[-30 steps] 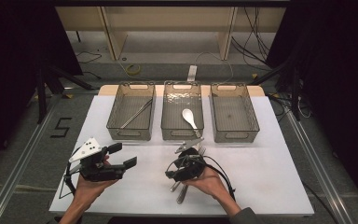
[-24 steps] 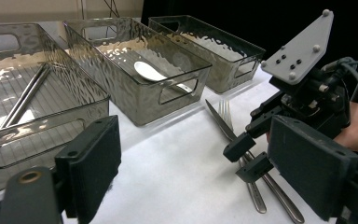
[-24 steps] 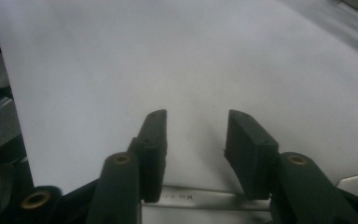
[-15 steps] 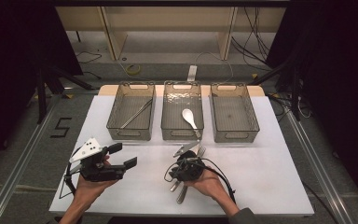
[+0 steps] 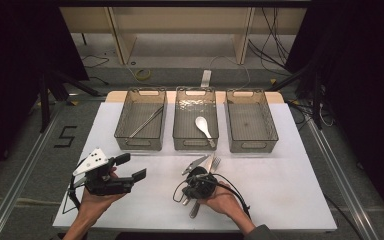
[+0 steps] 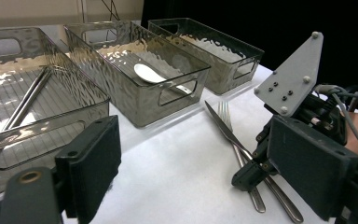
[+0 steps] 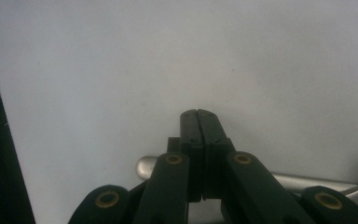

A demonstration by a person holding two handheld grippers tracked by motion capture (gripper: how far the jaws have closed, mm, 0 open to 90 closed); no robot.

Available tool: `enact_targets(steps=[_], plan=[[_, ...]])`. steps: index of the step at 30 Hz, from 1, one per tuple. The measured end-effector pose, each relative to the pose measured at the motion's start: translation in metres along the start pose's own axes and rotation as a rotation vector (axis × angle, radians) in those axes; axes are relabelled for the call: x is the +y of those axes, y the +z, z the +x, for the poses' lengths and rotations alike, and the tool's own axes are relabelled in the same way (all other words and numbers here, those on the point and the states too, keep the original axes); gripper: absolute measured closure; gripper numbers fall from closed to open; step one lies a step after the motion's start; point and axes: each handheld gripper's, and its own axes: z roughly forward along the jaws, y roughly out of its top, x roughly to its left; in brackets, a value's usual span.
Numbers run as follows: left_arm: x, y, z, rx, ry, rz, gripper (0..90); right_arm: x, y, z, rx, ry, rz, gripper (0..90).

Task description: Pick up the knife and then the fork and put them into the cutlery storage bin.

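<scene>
A metal knife (image 5: 194,164) and fork (image 5: 214,162) lie side by side on the white table (image 5: 290,190) in front of the middle bin. My right gripper (image 5: 198,184) points down over their handles. Its jaws have just been closing. In the right gripper view its pads (image 7: 198,114) meet with nothing seen between them, and a metal handle (image 7: 289,181) lies under the linkage. My left gripper (image 5: 130,167) hovers to the left, open and empty. From the left gripper view the knife (image 6: 228,133) runs under the right gripper (image 6: 249,179).
Three clear bins stand in a row at the back. The left bin (image 5: 125,125) holds thin metal sticks (image 5: 145,122). The middle bin (image 5: 180,125) holds a white spoon (image 5: 203,127). The right bin (image 5: 270,125) has nothing in it. Dark floor surrounds the table.
The right hand has edged slightly toward the person, staying over the cutlery handles. The left gripper has stayed where it was.
</scene>
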Motion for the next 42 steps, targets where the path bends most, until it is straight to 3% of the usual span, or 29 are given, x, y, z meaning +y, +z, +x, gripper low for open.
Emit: enact_targets(steps=[1, 2, 3, 5, 7, 8, 9, 10, 11, 16, 17, 18, 19, 20, 22, 23, 31, 42], plan=[[0.000, 0.000, 0.000, 0.000, 0.002, 0.001, 17.0, 0.000, -0.002, 0.002, 0.011, 0.023, 0.016, 90.0], [0.000, 0.000, 0.000, 0.000, 0.002, 0.001, 17.0, -0.002, -0.001, 0.001, -0.004, -0.010, 0.003, 90.0], [0.000, 0.000, 0.000, 0.000, 0.001, 0.001, 17.0, -0.002, -0.003, 0.004, 0.005, 0.016, 0.015, 90.0], [0.000, 0.000, -0.001, 0.001, 0.005, 0.003, 17.0, -0.004, -0.003, 0.003, -0.011, -0.003, 0.015, 90.0], [0.000, -0.001, -0.001, 0.003, 0.004, 0.001, 17.0, -0.004, -0.005, 0.004, 0.005, 0.030, 0.030, 90.0], [0.000, -0.001, -0.001, 0.003, 0.008, 0.004, 17.0, -0.005, -0.004, 0.003, -0.010, -0.003, 0.023, 90.0], [0.000, -0.001, -0.001, 0.004, 0.009, 0.002, 17.0, -0.005, -0.005, 0.004, -0.013, -0.007, 0.026, 90.0], [0.000, -0.001, -0.001, 0.006, 0.005, 0.000, 17.0, -0.005, -0.007, 0.006, 0.000, 0.019, 0.042, 90.0], [-0.001, -0.002, -0.001, 0.007, 0.003, 0.000, 17.0, -0.007, -0.006, 0.005, -0.018, -0.014, 0.032, 90.0], [-0.001, -0.003, 0.000, 0.009, 0.003, 0.001, 17.0, -0.012, -0.011, 0.005, -0.013, -0.011, 0.056, 90.0], [-0.001, -0.003, 0.000, 0.009, 0.003, 0.001, 17.0, -0.012, -0.014, 0.006, 0.002, 0.016, 0.070, 90.0], [-0.001, -0.003, 0.000, 0.010, 0.003, 0.001, 17.0, -0.015, -0.013, 0.005, -0.017, -0.020, 0.066, 90.0], [-0.001, -0.003, 0.000, 0.009, 0.001, -0.001, 17.0, -0.014, -0.016, 0.007, -0.001, 0.015, 0.082, 90.0], [-0.001, -0.003, 0.000, 0.009, 0.001, -0.001, 17.0, -0.016, -0.016, 0.005, -0.016, -0.015, 0.077, 90.0], [-0.001, -0.003, 0.000, 0.008, 0.000, -0.002, 17.0, -0.018, -0.019, 0.006, -0.010, -0.002, 0.096, 90.0], [-0.001, -0.003, 0.000, 0.008, 0.000, -0.002, 17.0, -0.020, -0.021, 0.004, -0.007, -0.022, 0.108, 90.0], [-0.001, -0.003, -0.001, 0.008, 0.003, 0.000, 17.0, -0.035, -0.033, -0.007, 0.009, 0.004, 0.131, 90.0], [-0.001, -0.003, -0.001, 0.009, 0.006, -0.002, 17.0, -0.055, -0.051, -0.025, -0.025, 0.045, 0.157, 90.0]])
